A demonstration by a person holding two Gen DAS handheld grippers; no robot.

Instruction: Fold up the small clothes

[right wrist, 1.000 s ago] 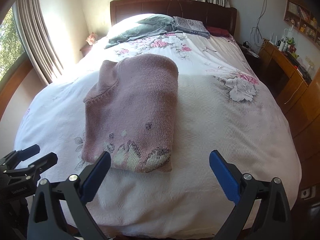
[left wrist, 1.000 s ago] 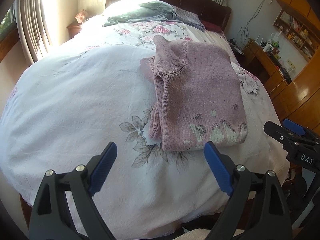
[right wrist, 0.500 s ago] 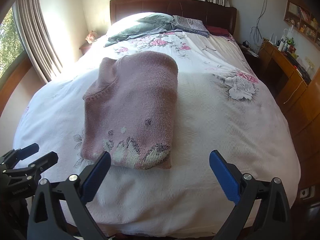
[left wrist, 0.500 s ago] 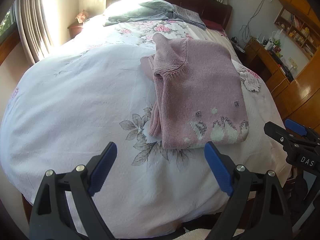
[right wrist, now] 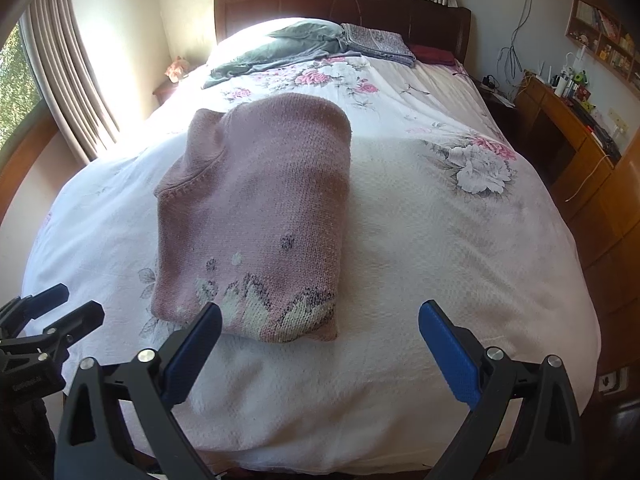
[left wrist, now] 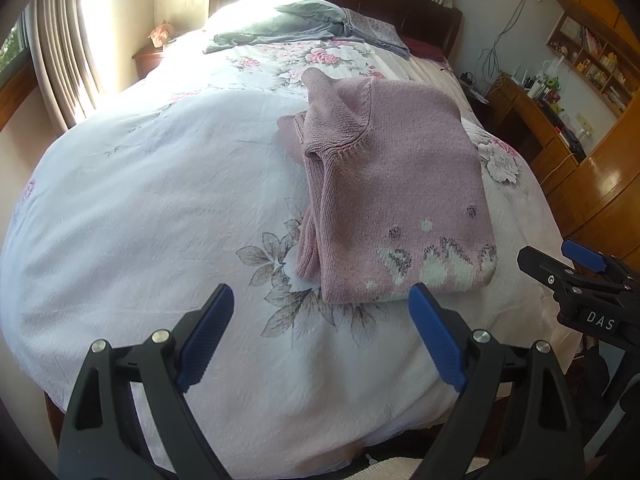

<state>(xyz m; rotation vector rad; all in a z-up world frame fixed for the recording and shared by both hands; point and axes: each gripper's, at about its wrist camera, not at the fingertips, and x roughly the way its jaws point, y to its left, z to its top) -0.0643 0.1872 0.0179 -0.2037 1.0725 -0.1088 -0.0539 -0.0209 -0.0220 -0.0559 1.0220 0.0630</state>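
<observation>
hovering at 6 o'clock over the bed's foot edge, left hand-held gripper (left wrist: 322, 336) spread wide, nothing between its blue pads. right hand-held gripper (right wrist: 320, 354) likewise released and empty. just beyond them, folded pink sweater (left wrist: 394, 196) lies flat on the floral bedspread (left wrist: 140, 208), patterned hem nearest, collar toward 12. grey blanket (right wrist: 280, 54) at 12 by the headboard (right wrist: 340, 6). wooden desk (right wrist: 576, 136) at 3.

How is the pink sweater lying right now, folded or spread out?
Folded. The pink sweater is a compact rectangle on the bedspread, with layers stacked along its left edge and no sleeves spread out.
</observation>
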